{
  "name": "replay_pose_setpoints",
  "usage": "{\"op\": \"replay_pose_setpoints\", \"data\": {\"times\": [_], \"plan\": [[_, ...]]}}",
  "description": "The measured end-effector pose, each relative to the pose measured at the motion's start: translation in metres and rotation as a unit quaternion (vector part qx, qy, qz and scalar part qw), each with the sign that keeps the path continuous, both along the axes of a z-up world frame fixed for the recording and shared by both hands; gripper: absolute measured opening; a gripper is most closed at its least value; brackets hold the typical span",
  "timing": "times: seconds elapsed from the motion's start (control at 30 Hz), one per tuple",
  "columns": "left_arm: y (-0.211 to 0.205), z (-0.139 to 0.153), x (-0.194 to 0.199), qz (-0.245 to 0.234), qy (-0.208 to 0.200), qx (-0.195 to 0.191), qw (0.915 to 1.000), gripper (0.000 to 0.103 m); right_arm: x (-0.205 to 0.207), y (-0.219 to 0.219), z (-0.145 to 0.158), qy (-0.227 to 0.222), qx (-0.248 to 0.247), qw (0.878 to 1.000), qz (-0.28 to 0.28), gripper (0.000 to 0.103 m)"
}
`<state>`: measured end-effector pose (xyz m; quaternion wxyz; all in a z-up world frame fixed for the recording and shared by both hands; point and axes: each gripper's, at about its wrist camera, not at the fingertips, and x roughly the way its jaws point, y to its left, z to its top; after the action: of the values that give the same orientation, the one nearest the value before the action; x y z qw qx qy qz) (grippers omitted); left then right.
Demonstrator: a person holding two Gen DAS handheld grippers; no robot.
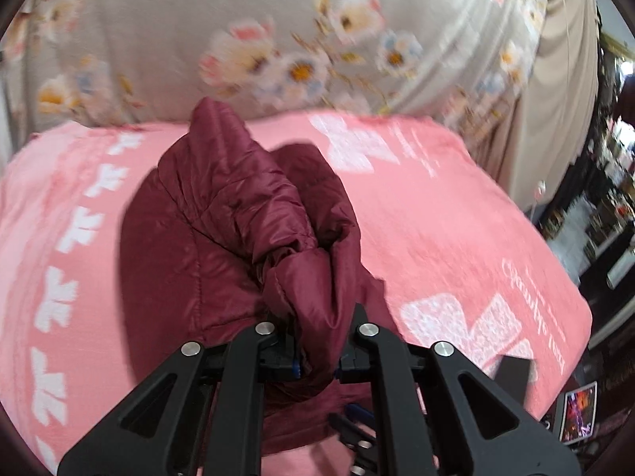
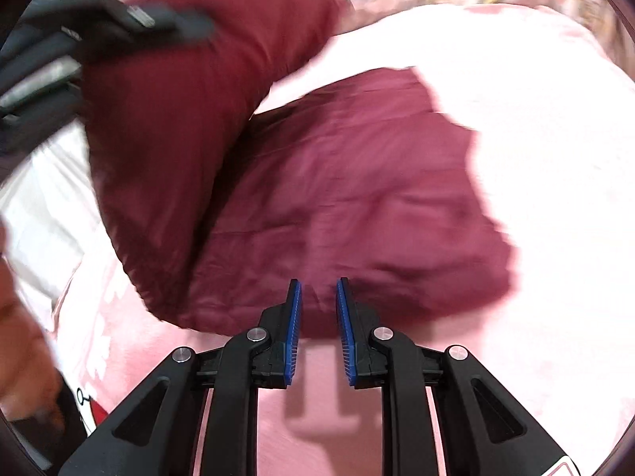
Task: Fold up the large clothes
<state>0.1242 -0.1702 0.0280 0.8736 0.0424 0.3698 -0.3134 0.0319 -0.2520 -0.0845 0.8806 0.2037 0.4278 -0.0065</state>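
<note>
I am in the middle of a fold, by my reading: my left gripper [image 1: 317, 341] is clenched on a bunched wad of the maroon puffer jacket [image 1: 222, 238], and that part is lifted off the pink blanket [image 1: 456, 214] while the rest lies flat. From the right wrist view the raised section hangs as a thick flap at upper left, with my left gripper [image 2: 119, 20] blurred at its top edge.

My right gripper [image 2: 317, 329] holds nothing — its blue pads [image 2: 293, 333] stand apart with a clear gap, poised just above the near hem of the jacket [image 2: 349, 182], not touching it as far as I can tell.

The next move, I think, asks me to carry the lifted part across the flat body and lay it down squarely, while the right claw either pins the near edge or takes a second corner so the padding does not drag the whole garment along.

The jacket is quilted, shiny and slippery-looking, puffy enough to spring back — it sits near the middle of the blanket, with a floral sheet [image 1: 278, 39] behind. Both views are motion-blurred, so seams and sleeves are hard to make out.
</note>
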Motion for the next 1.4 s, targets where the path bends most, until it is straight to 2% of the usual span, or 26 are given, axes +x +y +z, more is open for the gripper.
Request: {"op": "replay_pose_setpoints", "data": {"times": [0.1, 0.2, 0.23, 0.27, 0.3, 0.33, 0.37, 0.4, 0.47, 0.5, 0.53, 0.57, 0.63, 0.73, 0.83, 0.9, 1.03, 1.1, 1.13, 1.17, 1.2, 1.33, 1.4], "plan": [[-0.036, -0.04, 0.004, -0.014, 0.048, 0.029, 0.9983, 0.012, -0.013, -0.016, 0.002, 0.004, -0.016, 0.999, -0.028, 0.018], [-0.049, -0.072, 0.004, -0.008, 0.077, 0.054, 0.9956, 0.02, -0.021, -0.03, 0.007, 0.004, -0.038, 0.998, -0.058, 0.019], [-0.048, -0.075, 0.001, -0.006, 0.08, 0.053, 0.9954, 0.028, -0.025, -0.036, 0.01, 0.003, -0.045, 0.997, -0.069, 0.021], [-0.046, -0.072, -0.002, -0.013, 0.086, 0.042, 0.9953, 0.041, -0.028, -0.042, 0.014, 0.001, -0.049, 0.996, -0.077, 0.023], [-0.04, -0.065, -0.004, -0.022, 0.097, 0.022, 0.9948, 0.048, -0.028, -0.046, 0.017, -0.003, -0.049, 0.995, -0.082, 0.023], [-0.034, -0.058, -0.005, -0.025, 0.103, 0.005, 0.9944, 0.06, -0.028, -0.051, 0.023, -0.01, -0.048, 0.995, -0.087, 0.023], [-0.024, -0.048, -0.006, -0.023, 0.105, -0.016, 0.9941, 0.069, -0.027, -0.055, 0.031, -0.019, -0.049, 0.995, -0.089, 0.028], [-0.009, -0.031, -0.008, -0.018, 0.098, -0.046, 0.994, 0.072, -0.024, -0.057, 0.04, -0.033, -0.05, 0.994, -0.088, 0.031], [0.017, -0.005, -0.009, -0.007, 0.077, -0.089, 0.993, 0.086, -0.019, -0.057, 0.058, -0.058, -0.053, 0.993, -0.083, 0.05], [0.035, 0.012, -0.008, 0.011, 0.056, -0.115, 0.9917, 0.09, -0.01, -0.055, 0.067, -0.072, -0.053, 0.993, -0.077, 0.053], [0.045, 0.02, -0.005, 0.028, 0.042, -0.123, 0.9911, 0.093, 0.0, -0.051, 0.08, -0.09, -0.052, 0.992, -0.066, 0.057], [0.058, 0.029, 0.0, 0.054, 0.021, -0.122, 0.9909, 0.093, 0.014, -0.051, 0.087, -0.101, -0.051, 0.992, -0.056, 0.06], [0.074, 0.034, 0.017, 0.11, -0.005, -0.088, 0.9901, 0.093, 0.032, -0.057, 0.097, -0.112, -0.043, 0.992, -0.043, 0.064], [0.098, 0.022, 0.049, 0.179, -0.001, -0.048, 0.9827, 0.093, 0.075, -0.06, 0.106, -0.107, -0.018, 0.994, -0.022, 0.065], [0.112, 0.007, 0.067, 0.213, 0.006, -0.024, 0.9768, 0.092, 0.121, -0.064, 0.109, -0.087, -0.006, 0.996, -0.03, 0.065], [0.118, 0.001, 0.076, 0.223, 0.006, -0.014, 0.9746, 0.092, 0.149, -0.067, 0.102, -0.064, 0.014, 0.997, -0.036, 0.065], [0.115, -0.006, 0.093, 0.235, 0.007, 0.006, 0.9719, 0.092, 0.193, -0.059, 0.085, -0.014, 0.01, 0.999, -0.038, 0.065], [0.108, -0.008, 0.098, 0.232, 0.006, 0.014, 0.9727, 0.091, 0.211, -0.055, 0.07, 0.015, 0.028, 0.999, -0.027, 0.057], [0.105, -0.009, 0.1, 0.231, 0.005, 0.018, 0.9727, 0.091, 0.216, -0.054, 0.063, 0.027, 0.037, 0.999, -0.021, 0.029], [0.101, -0.009, 0.102, 0.228, 0.004, 0.023, 0.9734, 0.091, 0.217, -0.053, 0.057, 0.034, 0.037, 0.999, -0.016, 0.009], [0.097, -0.008, 0.104, 0.223, 0.004, 0.025, 0.9746, 0.091, 0.215, -0.055, 0.056, 0.03, 0.039, 0.999, -0.014, 0.008], [0.083, -0.006, 0.103, 0.206, -0.001, 0.027, 0.9782, 0.091, 0.17, -0.075, 0.071, -0.038, 0.015, 0.998, -0.041, 0.005], [0.071, -0.007, 0.103, 0.195, -0.001, 0.029, 0.9804, 0.091, 0.157, -0.089, 0.07, -0.047, 0.013, 0.997, -0.059, 0.005]]}}
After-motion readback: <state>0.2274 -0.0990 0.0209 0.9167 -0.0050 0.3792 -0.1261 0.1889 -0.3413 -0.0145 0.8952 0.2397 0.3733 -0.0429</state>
